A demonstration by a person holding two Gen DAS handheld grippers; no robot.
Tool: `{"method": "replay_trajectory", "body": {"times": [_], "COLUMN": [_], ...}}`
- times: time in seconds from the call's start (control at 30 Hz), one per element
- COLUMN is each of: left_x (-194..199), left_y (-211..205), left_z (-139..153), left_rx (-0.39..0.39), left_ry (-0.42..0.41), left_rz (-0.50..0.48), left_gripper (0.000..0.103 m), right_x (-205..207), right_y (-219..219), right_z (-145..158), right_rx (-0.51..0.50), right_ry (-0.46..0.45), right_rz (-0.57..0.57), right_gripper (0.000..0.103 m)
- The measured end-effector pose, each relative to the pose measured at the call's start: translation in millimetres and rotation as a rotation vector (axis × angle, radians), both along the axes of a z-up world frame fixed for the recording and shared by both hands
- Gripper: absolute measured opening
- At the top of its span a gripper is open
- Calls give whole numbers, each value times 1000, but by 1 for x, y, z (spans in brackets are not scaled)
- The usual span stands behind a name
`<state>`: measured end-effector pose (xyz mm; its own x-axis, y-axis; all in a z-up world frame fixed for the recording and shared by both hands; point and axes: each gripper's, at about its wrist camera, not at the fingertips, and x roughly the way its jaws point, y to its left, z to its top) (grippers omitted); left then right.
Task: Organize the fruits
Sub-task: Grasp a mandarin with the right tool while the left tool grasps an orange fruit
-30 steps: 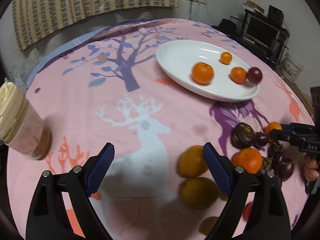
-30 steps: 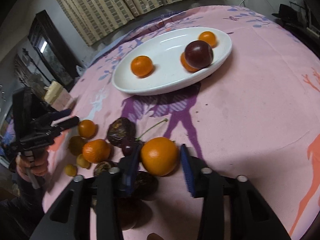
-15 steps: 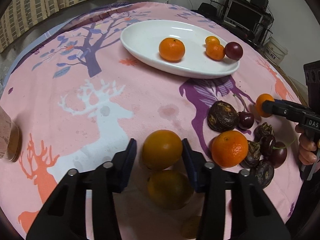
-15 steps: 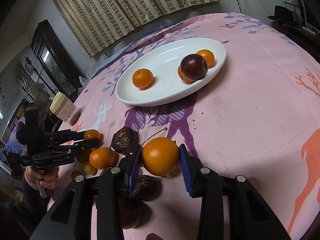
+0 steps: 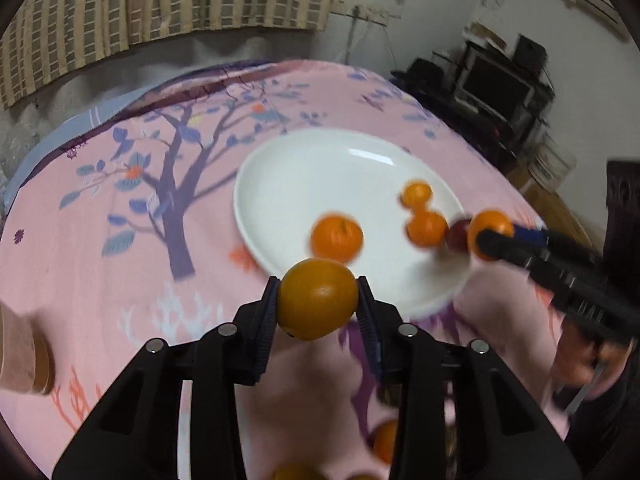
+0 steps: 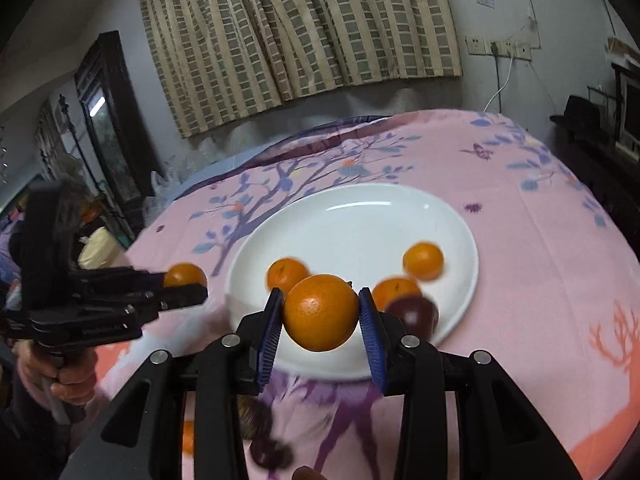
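My left gripper (image 5: pixel 318 300) carries a yellow-orange orange (image 5: pixel 316 294) above the pink cloth, just short of the white plate (image 5: pixel 304 168); its jaws are closing, with the pads pressed on the fruit. My right gripper (image 6: pixel 322 314) is shut on a brighter orange (image 6: pixel 320 310), held over the plate's (image 6: pixel 352 216) near rim. Each gripper also shows in the other's view: the right gripper (image 5: pixel 490 240) beside the plate's right edge, the left gripper (image 6: pixel 188 286) at its left. Three small oranges and a dark plum (image 6: pixel 414 312) lie in the plate.
A jar with a pale lid (image 6: pixel 98 246) stands at the table's left edge. Loose oranges (image 5: pixel 386 440) and dark fruits (image 6: pixel 256 418) lie on the cloth under the grippers. A TV shelf (image 5: pixel 496 88) stands past the table's right side. A hand (image 6: pixel 68 376) grips the left handle.
The left jaws went from wide open to shut on the yellow-orange orange. Both grippers lifted their oranges off the cloth and moved toward the plate.
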<state>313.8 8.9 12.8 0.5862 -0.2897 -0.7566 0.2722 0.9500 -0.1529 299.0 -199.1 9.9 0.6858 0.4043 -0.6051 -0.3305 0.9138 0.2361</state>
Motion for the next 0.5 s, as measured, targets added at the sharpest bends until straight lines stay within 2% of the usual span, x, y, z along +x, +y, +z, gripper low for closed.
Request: {"method": "replay_trajectory", "body": {"times": [0.1,0.17,0.27,0.3,0.33,0.37,0.43,0.5], "left_x": [32,46,56,57,56,52,42,29], "left_y": [-9,-13,-18,-18,-19,-18,-14,-12], "left_z": [-2,-10,-21,-24,-24,-21,-6,9], "left_rx": [40,34,46,54,63,70,81,89], "left_ry": [-17,13,49,59,60,43,-29,-68], "left_rz": [61,71,77,85,90,98,123,114], "left_gripper": [37,37,38,42,63,82,86,89], "right_x": [21,24,21,21,21,19,15,8], "right_y": [5,6,10,10,9,9,7,3], "right_z": [-13,-24,-24,-24,-25,-24,-20,-14], "right_rx": [-36,-61,-84,-72,-57,-48,-38,-13], "right_ry": [22,39,16,20,21,15,5,-1], "right_rz": [-34,-34,-30,-24,-15,-9,-10,0], "right_gripper": [38,38,39,39,42,50,53,53]}}
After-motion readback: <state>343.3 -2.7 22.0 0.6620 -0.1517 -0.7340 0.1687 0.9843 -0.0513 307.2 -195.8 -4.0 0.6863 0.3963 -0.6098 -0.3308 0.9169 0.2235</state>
